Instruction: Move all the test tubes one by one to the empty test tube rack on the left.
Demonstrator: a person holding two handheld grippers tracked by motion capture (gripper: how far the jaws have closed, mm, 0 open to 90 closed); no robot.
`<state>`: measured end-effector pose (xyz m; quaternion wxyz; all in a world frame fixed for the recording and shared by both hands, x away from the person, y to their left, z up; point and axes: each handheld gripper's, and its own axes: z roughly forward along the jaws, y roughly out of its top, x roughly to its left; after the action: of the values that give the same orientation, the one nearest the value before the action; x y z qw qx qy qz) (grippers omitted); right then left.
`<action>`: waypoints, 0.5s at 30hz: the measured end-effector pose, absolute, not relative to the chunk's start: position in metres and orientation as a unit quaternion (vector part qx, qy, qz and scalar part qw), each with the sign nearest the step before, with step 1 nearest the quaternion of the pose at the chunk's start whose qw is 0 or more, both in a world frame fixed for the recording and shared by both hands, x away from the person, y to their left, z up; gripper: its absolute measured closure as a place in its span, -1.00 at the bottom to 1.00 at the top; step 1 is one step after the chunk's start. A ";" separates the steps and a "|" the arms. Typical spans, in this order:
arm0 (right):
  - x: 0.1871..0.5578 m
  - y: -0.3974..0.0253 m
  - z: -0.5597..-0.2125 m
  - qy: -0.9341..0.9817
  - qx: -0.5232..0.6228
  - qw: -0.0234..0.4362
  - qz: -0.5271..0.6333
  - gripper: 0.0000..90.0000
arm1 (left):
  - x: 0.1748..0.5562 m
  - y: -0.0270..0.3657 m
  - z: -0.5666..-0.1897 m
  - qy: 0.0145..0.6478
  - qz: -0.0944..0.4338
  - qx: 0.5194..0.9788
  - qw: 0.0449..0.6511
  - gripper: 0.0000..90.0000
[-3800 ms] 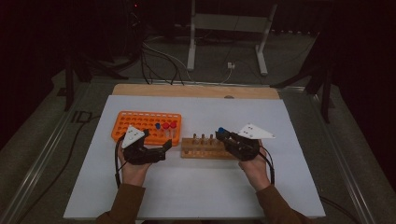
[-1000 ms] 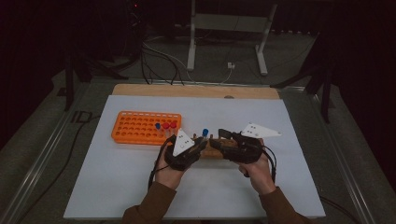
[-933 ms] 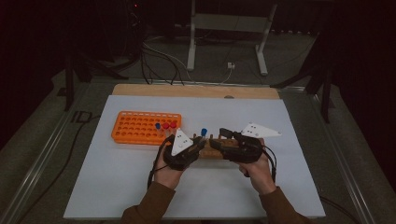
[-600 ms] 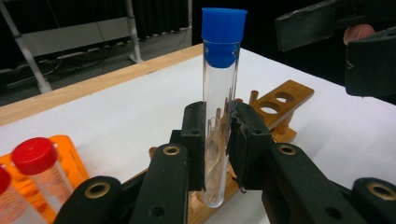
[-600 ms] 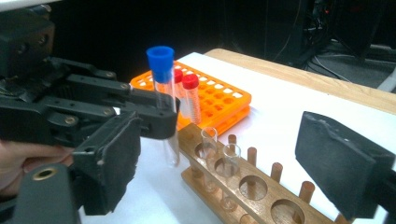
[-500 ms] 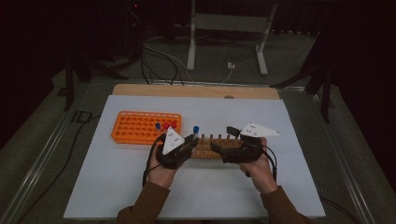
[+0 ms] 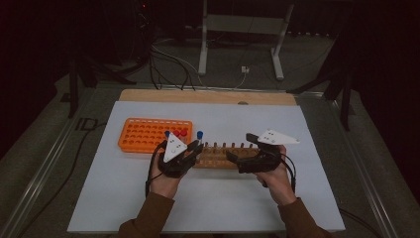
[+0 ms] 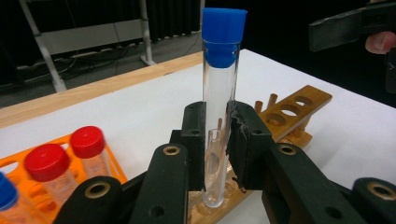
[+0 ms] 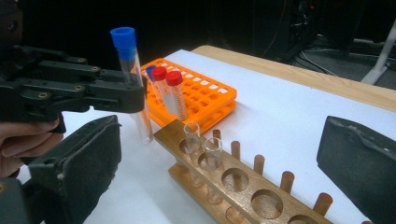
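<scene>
On the white table sheet (image 7: 124,198) sit two racks: an orange plastic rack (image 7: 148,135) to the left and a wooden rack (image 7: 223,156) lying between the two hands. At the orange rack's near-right corner stand two red-capped tubes (image 9: 169,93) and one blue-capped tube (image 9: 150,74), upright in their holes (the other holes look empty). At its left end the wooden rack holds two uncapped clear tubes (image 9: 205,158), side by side; its remaining holes stand open.

Just off that left end, the left gripper (image 8: 217,140) has its jaws closed on a tall blue-capped test tube (image 8: 219,93), held upright with its rounded bottom close above the table. Hovering over the wooden rack's right part, the right gripper (image 7: 237,158) has its jaws spread wide, holding nothing.
</scene>
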<state>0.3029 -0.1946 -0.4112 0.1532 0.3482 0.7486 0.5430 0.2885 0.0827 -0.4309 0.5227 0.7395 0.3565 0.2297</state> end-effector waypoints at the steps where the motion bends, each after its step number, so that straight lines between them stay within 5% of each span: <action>1: 0.303 -0.195 -0.411 0.748 0.349 0.153 0.543 -0.99 | 0.289 0.084 -0.431 0.357 0.230 0.739 0.522 0.73; 15: 0.303 -0.196 -0.412 0.748 0.352 0.153 0.541 -0.99 | 0.292 0.106 -0.429 0.381 0.243 0.724 0.521 0.73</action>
<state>0.3030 -0.1955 -0.4116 0.1532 0.3522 0.7484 0.5407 0.2921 0.1056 -0.4292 0.5212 0.7240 0.3810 0.2432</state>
